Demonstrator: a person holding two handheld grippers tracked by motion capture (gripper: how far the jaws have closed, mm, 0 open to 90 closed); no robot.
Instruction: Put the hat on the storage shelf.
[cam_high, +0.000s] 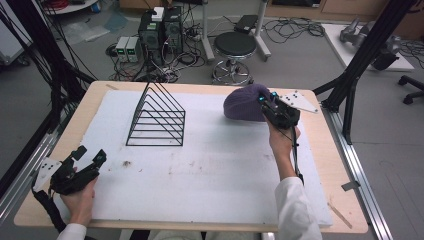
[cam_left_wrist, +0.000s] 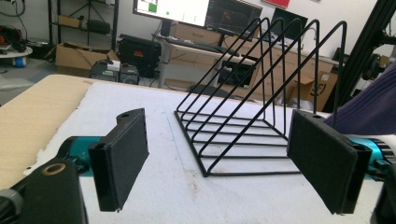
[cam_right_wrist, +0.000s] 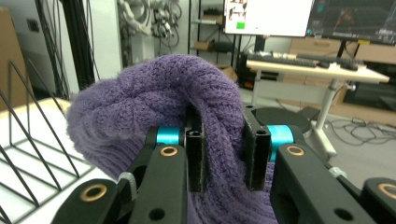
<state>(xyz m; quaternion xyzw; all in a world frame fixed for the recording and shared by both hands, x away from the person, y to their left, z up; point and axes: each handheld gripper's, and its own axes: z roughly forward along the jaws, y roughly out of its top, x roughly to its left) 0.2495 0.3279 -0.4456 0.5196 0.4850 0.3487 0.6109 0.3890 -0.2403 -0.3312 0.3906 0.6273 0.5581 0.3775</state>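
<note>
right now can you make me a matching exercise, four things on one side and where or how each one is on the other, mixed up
Things:
1. purple knit hat
2. black wire rack
3. left gripper
4. right gripper

States:
a. open, with nothing between its pads
b. stands on the white sheet, left of the middle
c. pinched at the far right of the table
d. shut on knit fabric

Pairs: 1-c, 2-b, 3-a, 4-d
</note>
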